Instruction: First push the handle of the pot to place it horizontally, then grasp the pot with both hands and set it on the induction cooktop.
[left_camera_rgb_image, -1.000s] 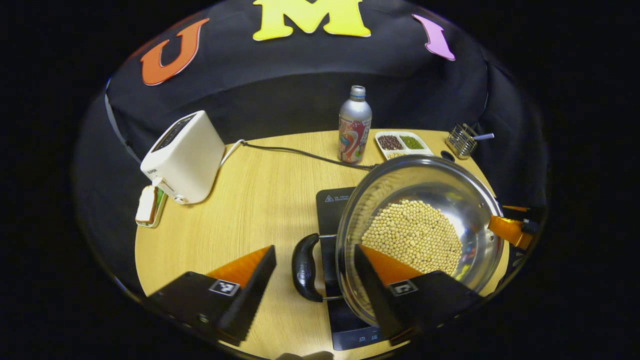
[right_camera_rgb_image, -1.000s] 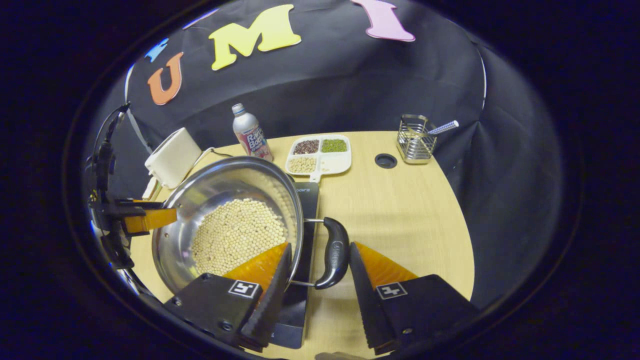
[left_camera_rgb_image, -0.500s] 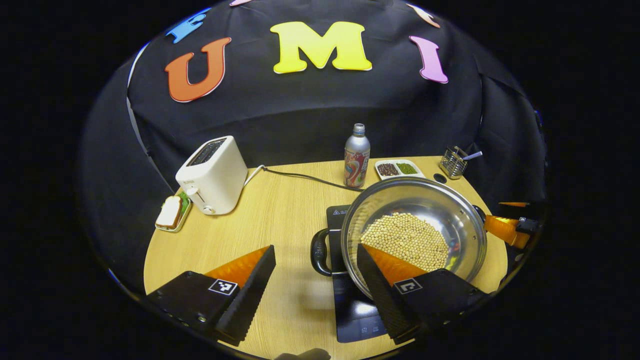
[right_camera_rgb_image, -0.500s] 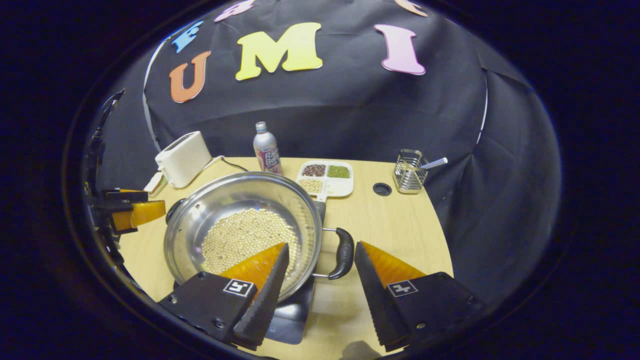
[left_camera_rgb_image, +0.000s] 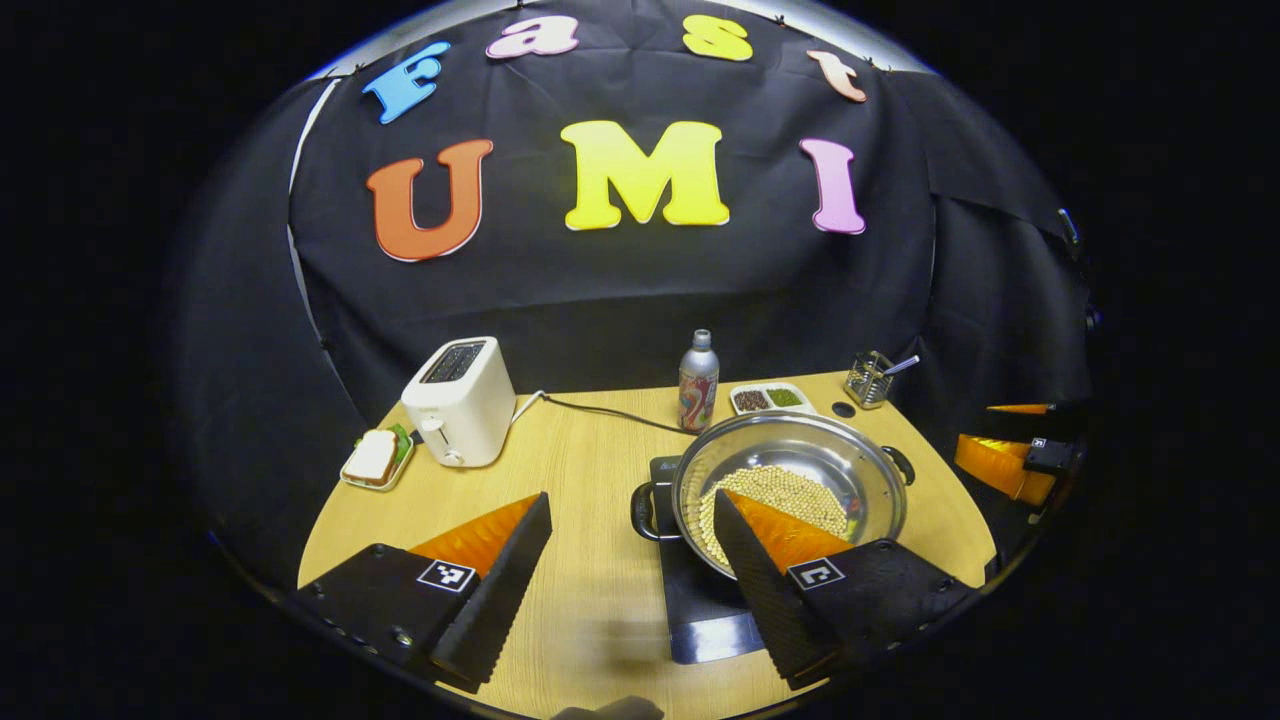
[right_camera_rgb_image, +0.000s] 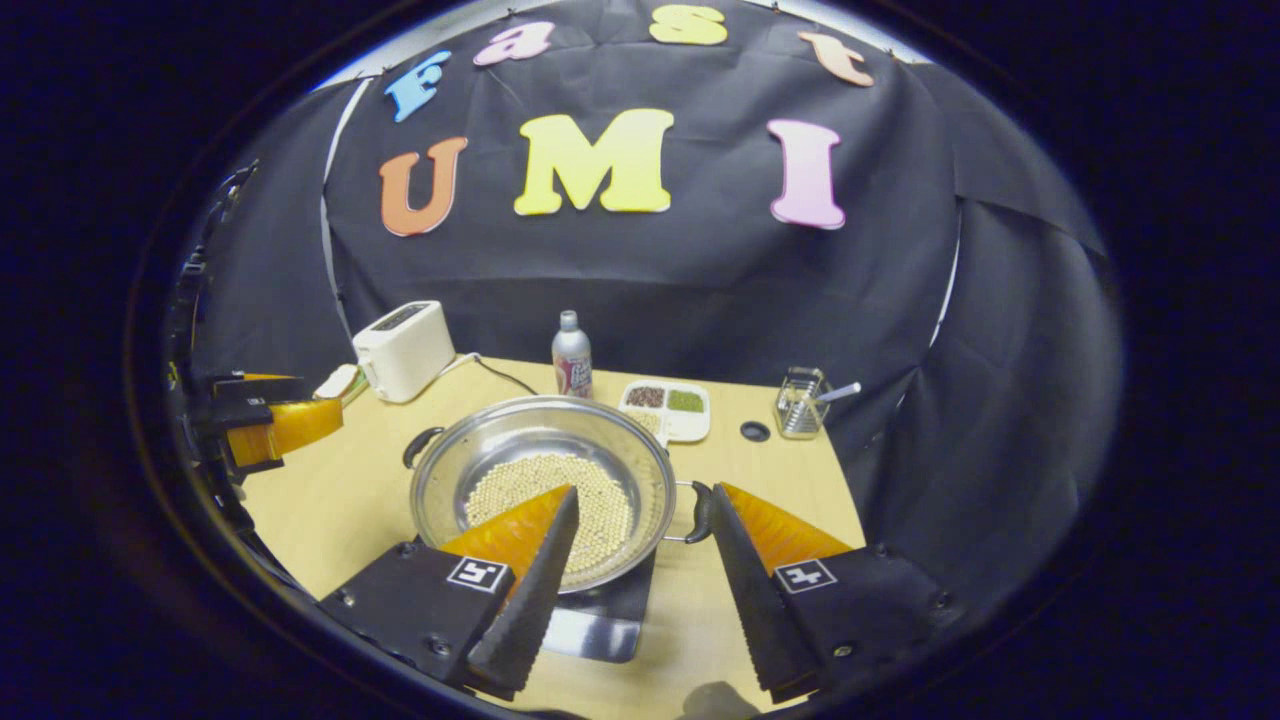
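**Pot down on the cooktop, both tongs free**

From the left: white plastic toaster (left_camera_rgb_image: 460, 400), then my left gripper (left_camera_rgb_image: 630, 560), fingers spread wide on nothing. The shiny steel pot (right_camera_rgb_image: 545, 485) of pale beans sits on the flat black induction cooktop (right_camera_rgb_image: 600, 620), overhanging its front edge, I judge. My right gripper (right_camera_rgb_image: 640, 560) gapes too, beside the black loop handle (right_camera_rgb_image: 700, 510). A careless nudge there could slide the pot off-centre and spill beans

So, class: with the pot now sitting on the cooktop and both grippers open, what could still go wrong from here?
1. The pot looks off-centre on the induction cooktop, overhanging its edge, so it might tip or slide.
2. The beans lie loose and uncovered; a knock could spill them.
3. The right gripper straddles the pot's handle and could snag it.
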